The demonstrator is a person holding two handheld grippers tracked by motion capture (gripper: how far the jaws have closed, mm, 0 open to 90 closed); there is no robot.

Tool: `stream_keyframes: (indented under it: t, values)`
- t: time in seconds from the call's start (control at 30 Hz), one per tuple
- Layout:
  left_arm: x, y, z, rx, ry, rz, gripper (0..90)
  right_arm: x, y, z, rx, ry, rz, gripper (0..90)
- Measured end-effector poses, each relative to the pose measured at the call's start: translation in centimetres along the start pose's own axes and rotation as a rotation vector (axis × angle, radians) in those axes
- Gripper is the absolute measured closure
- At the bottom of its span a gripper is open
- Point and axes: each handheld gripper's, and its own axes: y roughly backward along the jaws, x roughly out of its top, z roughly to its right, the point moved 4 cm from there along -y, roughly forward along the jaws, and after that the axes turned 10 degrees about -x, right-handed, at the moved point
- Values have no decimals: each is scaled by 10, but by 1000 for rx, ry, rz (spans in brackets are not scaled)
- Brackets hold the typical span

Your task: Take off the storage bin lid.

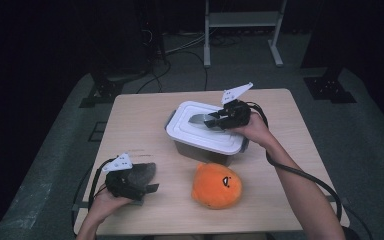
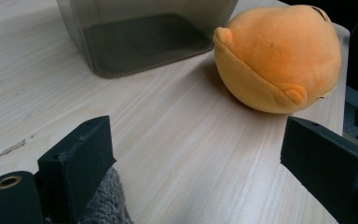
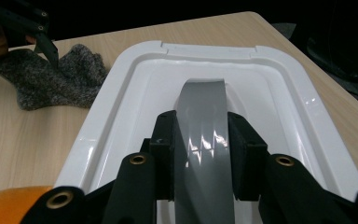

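A grey box (image 1: 200, 149) with a white lid (image 1: 192, 131) stands mid-table. My right gripper (image 1: 214, 120) is shut on the lid's grey handle (image 1: 198, 119); in the right gripper view both pads clamp the handle (image 3: 200, 100) from either side above the lid (image 3: 116, 107). My left gripper (image 1: 147, 180) rests at the front left with its jaws wide open (image 2: 198, 140). A grey knitted cloth (image 1: 144, 171) lies beneath it; the cloth (image 2: 105, 203) shows under one jaw, not between the two. An orange plush toy (image 1: 216, 185) sits in front of the box.
The left gripper view has the plush (image 2: 279, 56) ahead on the right and the box's translucent wall (image 2: 144, 32) ahead on the left, bare wood between. Beyond the lid, the right gripper view takes in the cloth (image 3: 51, 79). A metal frame (image 1: 242, 30) stands on the floor behind the table.
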Motion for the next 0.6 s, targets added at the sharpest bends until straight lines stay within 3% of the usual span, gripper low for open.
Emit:
stream_keyframes:
  t: [0.27, 0.6]
  values:
    - [0, -1, 0, -1, -1, -4, 88, 9, 13, 0, -10, 8, 28, 657]
    - [0, -3, 0, -4, -2, -2, 87, 11, 46, 7, -50, 6, 42, 657]
